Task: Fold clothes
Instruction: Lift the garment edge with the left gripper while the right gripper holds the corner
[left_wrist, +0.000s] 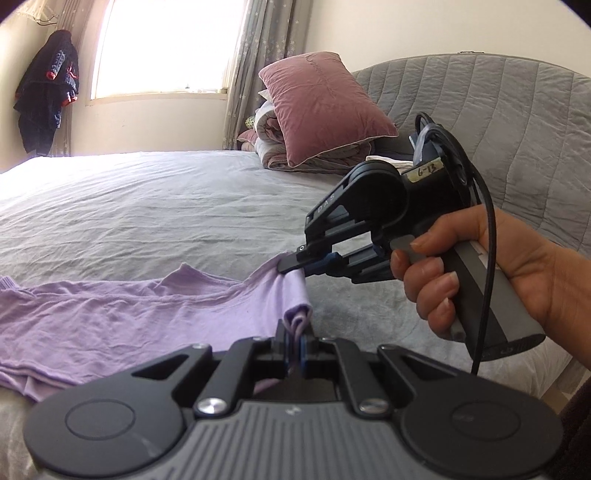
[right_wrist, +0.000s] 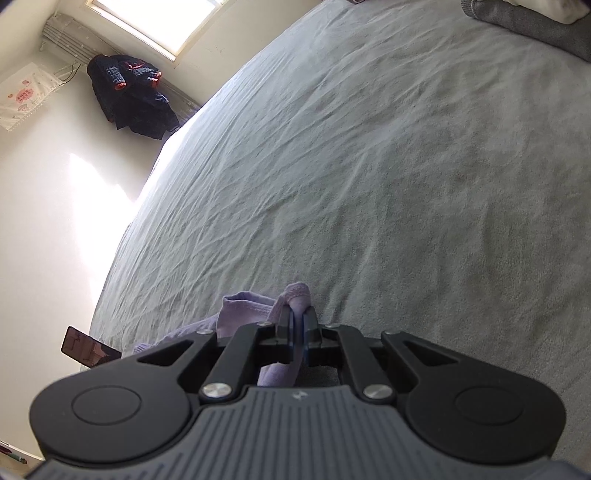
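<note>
The left tool (left_wrist: 294, 352) pinched the soft purple cloth shirt (left_wrist: 110, 314). The right tool (left_wrist: 295, 264) pinched its edge too, above the grey bed (left_wrist: 147, 206).

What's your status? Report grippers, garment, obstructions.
Left gripper shut on purple top. Right gripper shut on its edge. Top partly lifted off the bed, rest lying flat. Pillow far off, nothing in the way.

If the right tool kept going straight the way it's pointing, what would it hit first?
Beyond the lavender garment it grips, the right tool would probably meet the grey bed sheet; nothing else shows ahead, though depth is unclear.
</note>
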